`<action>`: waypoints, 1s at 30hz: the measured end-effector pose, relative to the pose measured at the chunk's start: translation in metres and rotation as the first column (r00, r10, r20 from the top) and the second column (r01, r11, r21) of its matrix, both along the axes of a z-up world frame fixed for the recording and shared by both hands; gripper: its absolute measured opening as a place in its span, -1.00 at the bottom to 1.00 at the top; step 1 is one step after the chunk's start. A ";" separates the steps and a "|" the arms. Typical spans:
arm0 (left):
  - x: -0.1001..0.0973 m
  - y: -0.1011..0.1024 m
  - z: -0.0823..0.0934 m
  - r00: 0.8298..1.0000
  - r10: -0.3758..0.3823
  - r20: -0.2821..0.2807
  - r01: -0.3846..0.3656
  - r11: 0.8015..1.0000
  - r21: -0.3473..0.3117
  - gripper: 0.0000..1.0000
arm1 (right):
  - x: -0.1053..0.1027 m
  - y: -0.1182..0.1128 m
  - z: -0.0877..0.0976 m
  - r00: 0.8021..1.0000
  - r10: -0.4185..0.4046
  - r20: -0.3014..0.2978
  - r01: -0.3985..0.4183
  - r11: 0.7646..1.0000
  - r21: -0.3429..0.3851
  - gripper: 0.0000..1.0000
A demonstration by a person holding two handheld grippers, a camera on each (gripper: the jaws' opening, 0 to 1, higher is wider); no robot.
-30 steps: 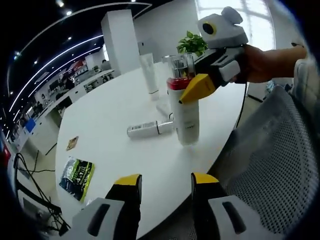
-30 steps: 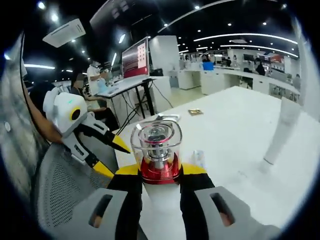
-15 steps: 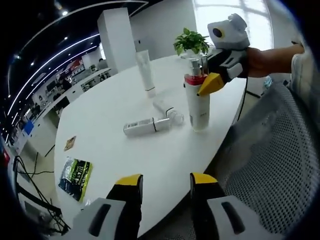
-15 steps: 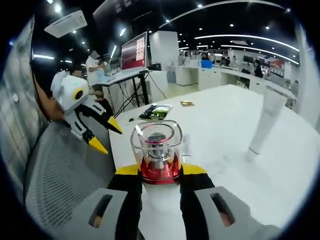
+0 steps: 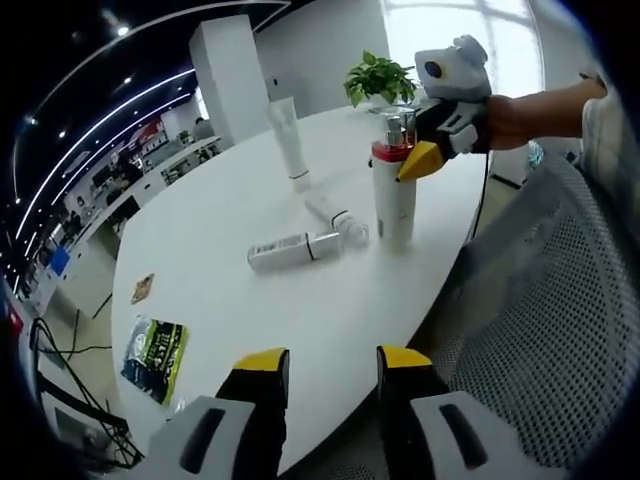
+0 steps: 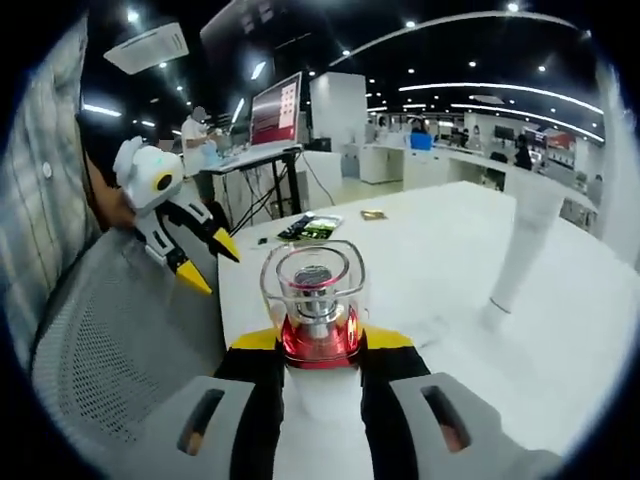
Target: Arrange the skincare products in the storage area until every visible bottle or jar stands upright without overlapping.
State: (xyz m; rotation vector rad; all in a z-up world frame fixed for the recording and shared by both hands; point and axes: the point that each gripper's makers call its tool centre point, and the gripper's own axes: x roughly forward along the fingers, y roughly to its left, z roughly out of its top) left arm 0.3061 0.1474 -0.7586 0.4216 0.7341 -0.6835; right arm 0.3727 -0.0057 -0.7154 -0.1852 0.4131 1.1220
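Observation:
A white pump bottle (image 5: 394, 200) with a red collar and clear cap stands upright on the round white table (image 5: 220, 230). My right gripper (image 5: 425, 158) is shut on the pump bottle (image 6: 318, 330) just under the collar. Beside it lie two white bottles on their sides, a longer one (image 5: 290, 249) and a shorter one (image 5: 338, 219). A tall white tube (image 5: 286, 140) stands upright further back; the tube (image 6: 525, 240) is also in the right gripper view. My left gripper (image 5: 325, 368) is open over the table's near edge, holding nothing; it is visible (image 6: 195, 262) at left.
A green-and-black packet (image 5: 153, 348) and a small brown card (image 5: 143, 288) lie at the table's left side. A potted plant (image 5: 380, 78) stands at the far edge. A grey mesh chair (image 5: 560, 330) is close on the right. Desks, a monitor (image 6: 277, 110) and people are behind.
The right gripper moved the pump bottle away from the lying bottles toward the table's right edge and set it lower, upright. The left gripper stayed open and nearly still.

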 end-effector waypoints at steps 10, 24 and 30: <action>-0.003 -0.002 -0.002 1.000 -0.025 -0.007 0.025 1.000 0.008 -0.33 | 0.004 0.000 0.004 0.999 -0.047 0.013 0.047 0.999 -0.008 -0.33; -0.005 -0.003 -0.004 0.999 -0.053 -0.004 0.053 0.998 0.034 -0.38 | -0.001 -0.014 -0.005 0.845 -0.484 -0.227 0.487 0.872 -0.045 -0.12; -0.007 -0.004 -0.005 0.997 -0.076 -0.005 0.076 0.996 0.050 -0.42 | 0.000 -0.008 -0.011 0.849 -0.504 -0.161 0.491 0.864 -0.116 -0.22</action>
